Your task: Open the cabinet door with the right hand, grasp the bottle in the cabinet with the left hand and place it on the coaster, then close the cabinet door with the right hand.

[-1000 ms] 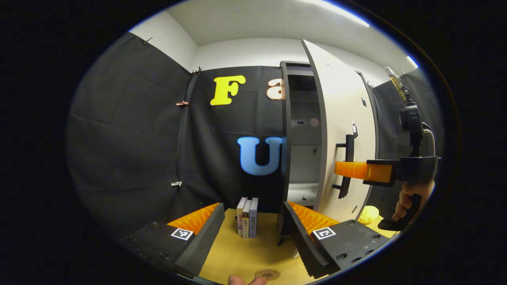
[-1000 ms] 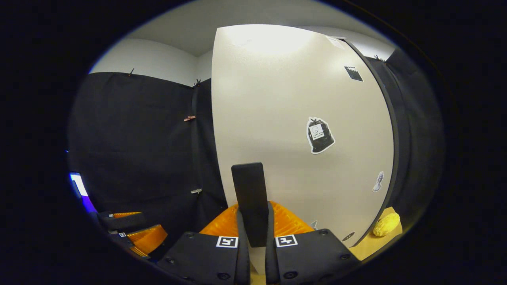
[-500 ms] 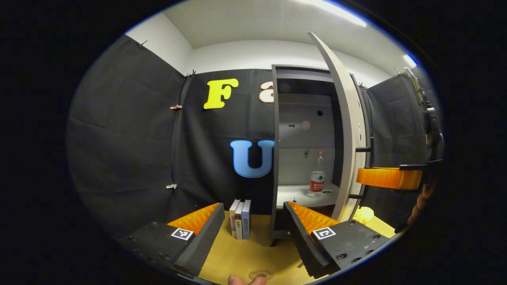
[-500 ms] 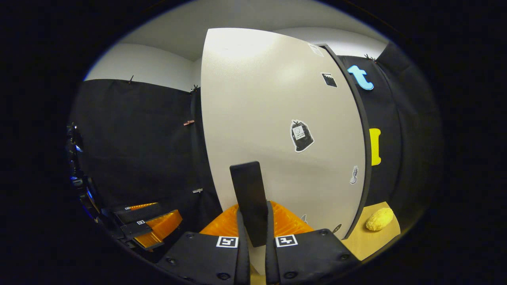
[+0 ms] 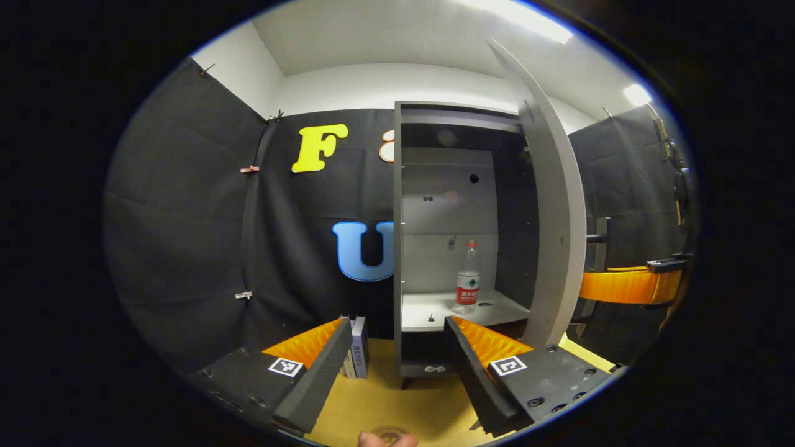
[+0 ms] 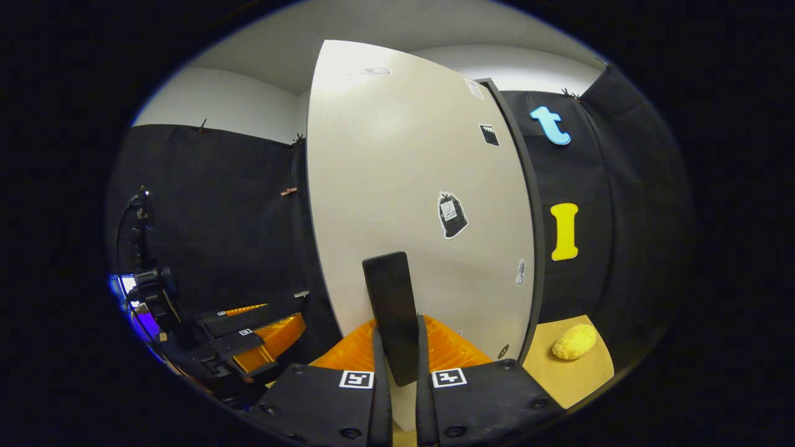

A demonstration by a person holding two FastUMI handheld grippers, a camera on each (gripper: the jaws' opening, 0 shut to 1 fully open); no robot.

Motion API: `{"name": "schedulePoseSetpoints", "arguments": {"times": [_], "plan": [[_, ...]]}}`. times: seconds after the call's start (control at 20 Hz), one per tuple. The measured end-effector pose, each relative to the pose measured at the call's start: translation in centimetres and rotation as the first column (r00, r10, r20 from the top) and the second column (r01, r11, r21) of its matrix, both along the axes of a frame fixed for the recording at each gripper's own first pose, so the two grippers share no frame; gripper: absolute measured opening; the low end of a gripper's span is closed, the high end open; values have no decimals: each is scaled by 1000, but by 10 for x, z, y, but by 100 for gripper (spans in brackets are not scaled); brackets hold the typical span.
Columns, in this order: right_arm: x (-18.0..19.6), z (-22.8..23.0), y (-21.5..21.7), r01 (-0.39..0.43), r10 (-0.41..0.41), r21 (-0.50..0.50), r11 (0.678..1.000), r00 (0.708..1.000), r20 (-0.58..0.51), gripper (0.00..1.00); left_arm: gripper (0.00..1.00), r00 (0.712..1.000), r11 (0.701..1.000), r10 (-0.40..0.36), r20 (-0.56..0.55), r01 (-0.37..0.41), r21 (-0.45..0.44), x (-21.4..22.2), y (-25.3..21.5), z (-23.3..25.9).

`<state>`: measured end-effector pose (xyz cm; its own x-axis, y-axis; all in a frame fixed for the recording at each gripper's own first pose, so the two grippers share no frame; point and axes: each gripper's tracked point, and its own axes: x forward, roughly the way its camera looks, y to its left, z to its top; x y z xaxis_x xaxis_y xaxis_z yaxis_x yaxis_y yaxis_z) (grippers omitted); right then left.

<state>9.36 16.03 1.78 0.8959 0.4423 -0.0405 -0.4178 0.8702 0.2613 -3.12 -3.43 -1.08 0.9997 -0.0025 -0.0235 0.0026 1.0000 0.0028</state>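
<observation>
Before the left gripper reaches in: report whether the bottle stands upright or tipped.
Upright: the bottle stands cap-up on the cabinet shelf.

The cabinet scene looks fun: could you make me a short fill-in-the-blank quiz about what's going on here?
1. The cabinet door stands ____.
2. The right gripper is shut on the door's ____.
3. The bottle stands upright on a shelf inside the ____.
4. The left gripper holds ____.

Missing words: open; handle; cabinet; nothing

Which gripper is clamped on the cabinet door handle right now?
The right gripper: shut on the dark handle of the door. The left gripper hangs open, facing the bottle.
</observation>
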Motion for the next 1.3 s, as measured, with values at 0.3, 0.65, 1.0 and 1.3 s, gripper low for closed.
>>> {"name": "schedulePoseSetpoints", "arguments": {"times": [0.3, 0.65, 1.0, 1.3], "plan": [[-1, 0, -14, 84, -84, -21, 996, 996, 6, 20, 93, 998, 998, -62, 2, 62, -6, 13, -29, 0], [-3, 1, -32, 170, -170, -5, 985, 985, -13, 20, 93, 992, 992, -123, 13, 123, -13, 26, -58, 3], [-5, -11, -59, 290, -292, -39, 956, 954, -62, 15, 92, 985, 985, -172, 19, 173, -17, 38, -82, 4], [-8, -10, -103, 426, -430, -96, 900, 902, -30, 13, 94, 976, 975, -217, 13, 218, -38, 46, -104, 2]]}}
